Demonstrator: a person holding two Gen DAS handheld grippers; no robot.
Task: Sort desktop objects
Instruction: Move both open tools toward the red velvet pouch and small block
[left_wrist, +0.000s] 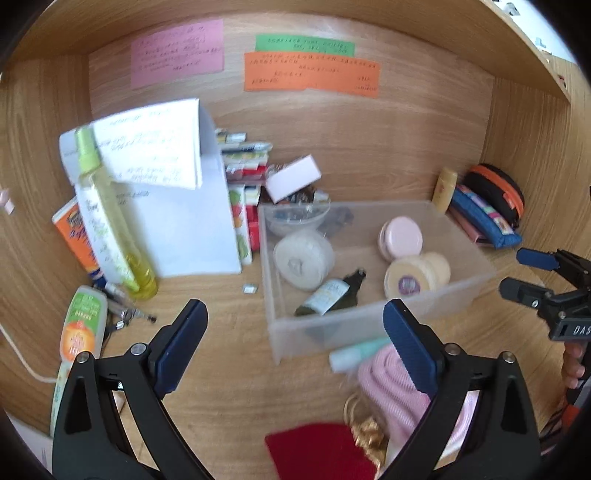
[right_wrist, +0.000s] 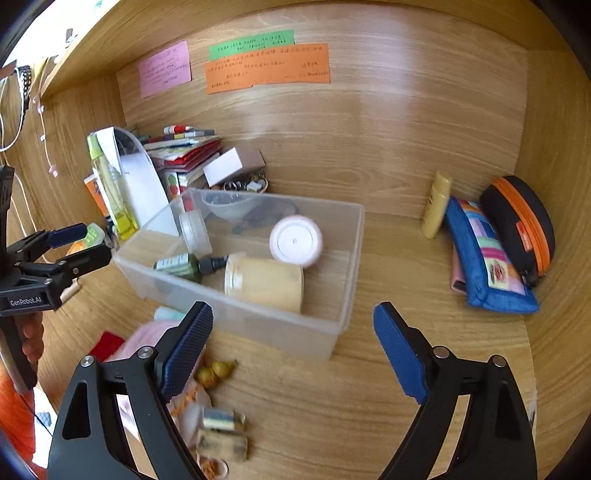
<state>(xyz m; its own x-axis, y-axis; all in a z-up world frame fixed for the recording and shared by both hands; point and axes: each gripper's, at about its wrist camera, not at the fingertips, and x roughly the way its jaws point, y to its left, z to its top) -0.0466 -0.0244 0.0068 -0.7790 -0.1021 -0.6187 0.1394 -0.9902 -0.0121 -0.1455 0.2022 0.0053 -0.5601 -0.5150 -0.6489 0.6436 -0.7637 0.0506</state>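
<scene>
A clear plastic bin (left_wrist: 373, 314) (right_wrist: 325, 332) stands mid-desk. It holds a pink jar (left_wrist: 402, 238) (right_wrist: 295, 240), a cream jar (left_wrist: 417, 277) (right_wrist: 266, 282), a dark green bottle (left_wrist: 328, 295) (right_wrist: 184, 264), a white round tub (left_wrist: 303, 258) and a clear bowl (left_wrist: 295, 218). My left gripper (left_wrist: 295, 343) is open and empty, in front of the bin's near left corner. My right gripper (right_wrist: 291, 350) is open and empty, in front of the bin's near right side. Each gripper also shows in the other's view, the right (left_wrist: 524, 273) and the left (right_wrist: 81, 247).
A yellow spray bottle (left_wrist: 110, 214), orange tube (left_wrist: 74, 236) and white paper box (left_wrist: 184, 221) stand at left, books (right_wrist: 184, 147) behind. A yellow bottle (right_wrist: 436, 203), blue pouch (right_wrist: 487, 262) and black-orange case (right_wrist: 521, 225) lie at right. Pink cloth (left_wrist: 388, 391), red cloth (left_wrist: 317, 454) and small trinkets (right_wrist: 218, 373) lie near the front.
</scene>
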